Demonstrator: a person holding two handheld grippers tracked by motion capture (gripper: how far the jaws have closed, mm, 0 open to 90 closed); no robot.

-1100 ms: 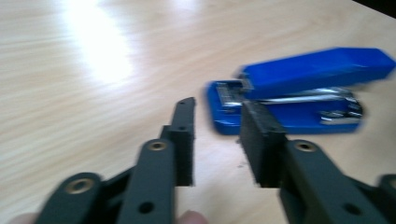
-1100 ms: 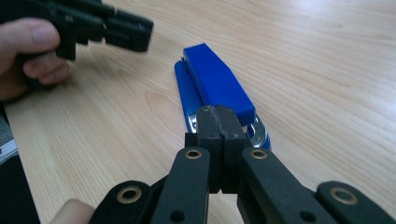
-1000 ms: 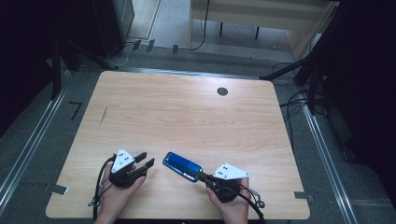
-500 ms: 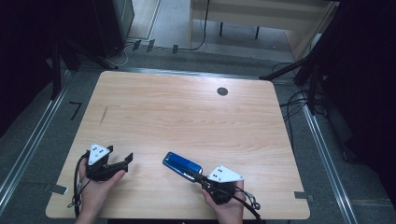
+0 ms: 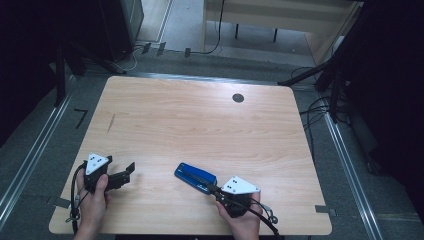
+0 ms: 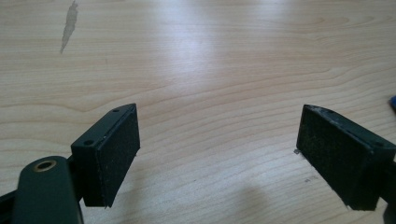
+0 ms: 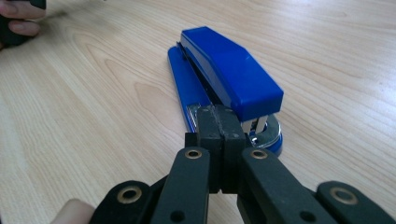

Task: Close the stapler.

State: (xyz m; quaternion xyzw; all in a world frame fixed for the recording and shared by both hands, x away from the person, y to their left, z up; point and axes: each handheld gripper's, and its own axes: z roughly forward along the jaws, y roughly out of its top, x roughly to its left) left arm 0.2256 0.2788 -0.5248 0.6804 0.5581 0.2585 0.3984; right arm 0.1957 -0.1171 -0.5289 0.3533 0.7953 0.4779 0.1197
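Stapler: the blue stapler (image 5: 195,177) lies flat on the table (image 5: 200,125), near the front edge and a little right of the middle, its long axis running from about 10 o'clock to 4 o'clock in the high view.
Right gripper: the right gripper (image 5: 216,190) sits at the stapler's 4 o'clock end. In the right gripper view its tips (image 7: 219,128) are pressed together, pad on pad, right at the stapler's (image 7: 224,79) metal front, between base and blue top. I cannot tell whether the tips touch the metal or grip anything.
Left gripper: the left gripper (image 5: 126,172) is well off at the stapler's 9 o'clock. Its jaws have just been opening and stand wide apart over bare wood (image 6: 215,93), with nothing between them.
Step in hand: by my reading, working at the stapler's front end with the right tips while the left hand stands clear.
Doing it well: keep the closed tips low and centred on the nose, and push along the stapler's length rather than across it, or it will likely swivel on the smooth wood.
Steadying: if it slides, bring the open left jaws in from 9 o'clock and close them on the far end of the blue body.
Risk: the tips could slip off the shiny metal lip.
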